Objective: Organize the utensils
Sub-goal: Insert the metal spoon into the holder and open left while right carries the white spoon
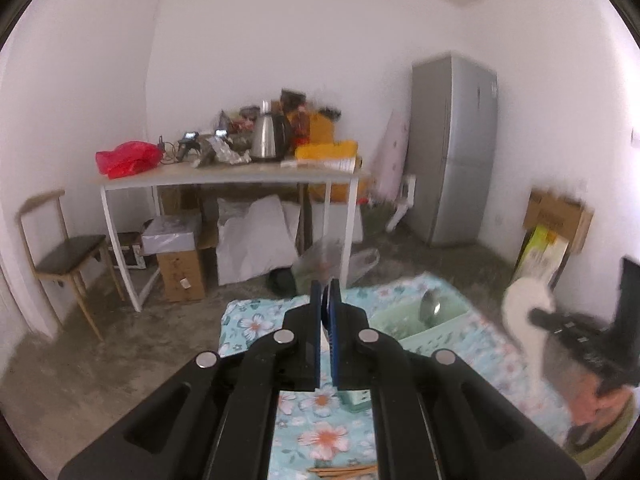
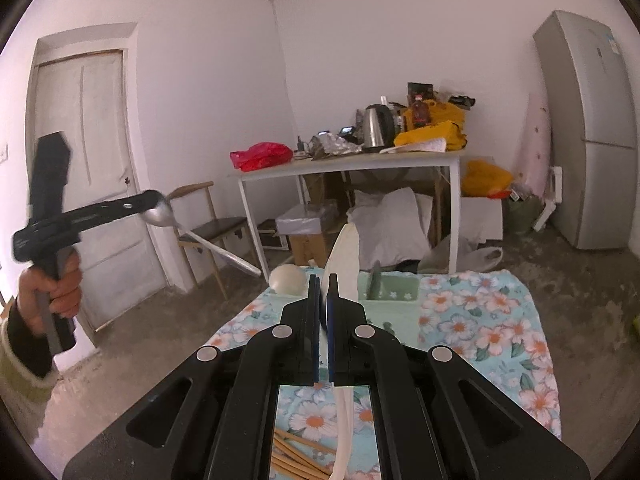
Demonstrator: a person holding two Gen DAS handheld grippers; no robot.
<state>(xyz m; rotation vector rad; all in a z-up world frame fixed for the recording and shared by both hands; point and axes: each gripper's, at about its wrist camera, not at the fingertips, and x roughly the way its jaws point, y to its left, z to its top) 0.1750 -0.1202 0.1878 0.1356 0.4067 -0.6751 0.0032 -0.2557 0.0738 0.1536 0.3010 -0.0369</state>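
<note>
Left wrist view: left gripper [image 1: 329,292] raised over the floral-cloth worktop [image 1: 256,320], jaws clamped on a metal spoon, barely visible here; pale green organizer tray [image 1: 436,320] just right, a metal spoon [image 1: 430,306] inside; bare floor beyond the worktop's far edge. Right wrist view: right gripper [image 2: 324,284], jaws closed on a white spoon [image 2: 345,256]; shows left gripper's spoon [image 2: 160,212] mid-air left, chopsticks [image 2: 296,456] at near edge, white ball [image 2: 287,278] at the worktop's far left corner.
</note>
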